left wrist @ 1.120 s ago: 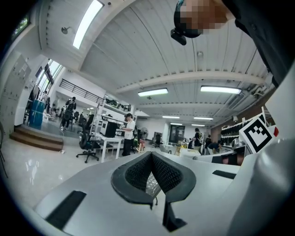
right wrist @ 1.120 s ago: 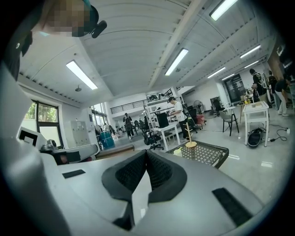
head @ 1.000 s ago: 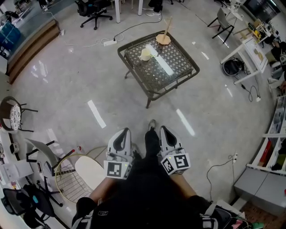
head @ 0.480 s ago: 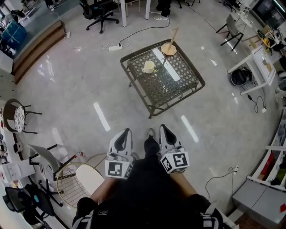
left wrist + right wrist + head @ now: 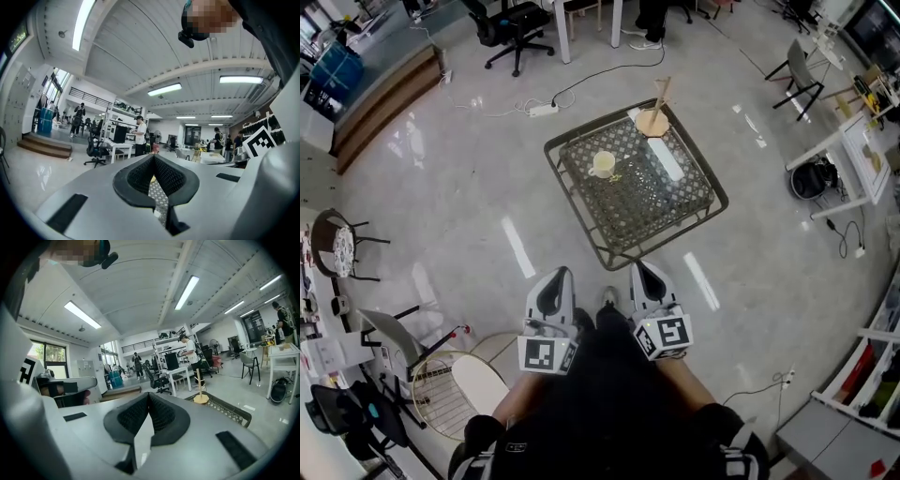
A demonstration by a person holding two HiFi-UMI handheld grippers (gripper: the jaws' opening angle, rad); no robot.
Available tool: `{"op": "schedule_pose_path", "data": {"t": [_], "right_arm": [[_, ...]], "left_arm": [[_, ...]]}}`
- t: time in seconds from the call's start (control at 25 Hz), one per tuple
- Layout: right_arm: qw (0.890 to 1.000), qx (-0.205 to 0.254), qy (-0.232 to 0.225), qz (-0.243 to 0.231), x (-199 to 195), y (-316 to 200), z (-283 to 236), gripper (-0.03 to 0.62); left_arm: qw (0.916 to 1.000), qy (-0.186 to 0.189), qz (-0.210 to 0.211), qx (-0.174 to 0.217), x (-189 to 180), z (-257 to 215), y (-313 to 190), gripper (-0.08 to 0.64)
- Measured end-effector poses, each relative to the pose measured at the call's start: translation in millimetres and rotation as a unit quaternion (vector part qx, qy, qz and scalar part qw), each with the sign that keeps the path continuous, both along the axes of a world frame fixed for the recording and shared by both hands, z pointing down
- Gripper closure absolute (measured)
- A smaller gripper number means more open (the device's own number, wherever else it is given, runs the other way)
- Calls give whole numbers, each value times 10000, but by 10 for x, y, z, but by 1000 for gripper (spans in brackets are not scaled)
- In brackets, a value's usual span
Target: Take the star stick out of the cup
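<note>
A cream cup stands on the lattice-topped low table, some way ahead of me on the floor. A small yellowish thing lies by the cup, too small to tell what it is. A wooden stand rises at the table's far corner and shows as the stand in the right gripper view. My left gripper and right gripper hang close to my body, both shut with nothing between them. In the gripper views the left gripper and right gripper have their pads pressed together.
A white strip lies on the table. A power strip and cables trail on the floor behind it. An office chair stands at the back, a wire chair at my left, white desks at the right.
The table has come nearer and lower in the head view as the view moved toward it. Both grippers stay shut in the same place by my body.
</note>
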State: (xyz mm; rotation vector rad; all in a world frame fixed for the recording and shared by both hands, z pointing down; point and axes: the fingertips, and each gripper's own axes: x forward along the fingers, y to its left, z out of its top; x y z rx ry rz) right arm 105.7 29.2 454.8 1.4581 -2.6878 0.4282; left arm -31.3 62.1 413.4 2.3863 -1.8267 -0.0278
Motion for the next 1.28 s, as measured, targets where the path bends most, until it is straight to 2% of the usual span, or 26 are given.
{"op": "schedule_pose_path", "data": {"t": [0.16, 0.44, 0.8, 1.04, 1.28], "right_arm": [[9999, -57, 50, -95, 90, -321, 104, 583], [9993, -304, 29, -231, -82, -735, 302, 583], [9981, -617, 7, -24, -196, -1452, 532, 583], [9935, -1113, 22, 222, -292, -1996, 833, 583], [9815, -1826, 32, 578, -294, -2444, 1310, 581]], "left_arm": [[9998, -17, -169, 38, 92, -35, -251, 546], [9996, -71, -267, -2, 3, 8, -632, 546], [10000, 10, 11, -90, -45, 146, -1388, 546], [9994, 52, 234, -260, -180, 228, -2042, 546], [9978, 57, 461, -482, -292, 366, -2675, 546]]}}
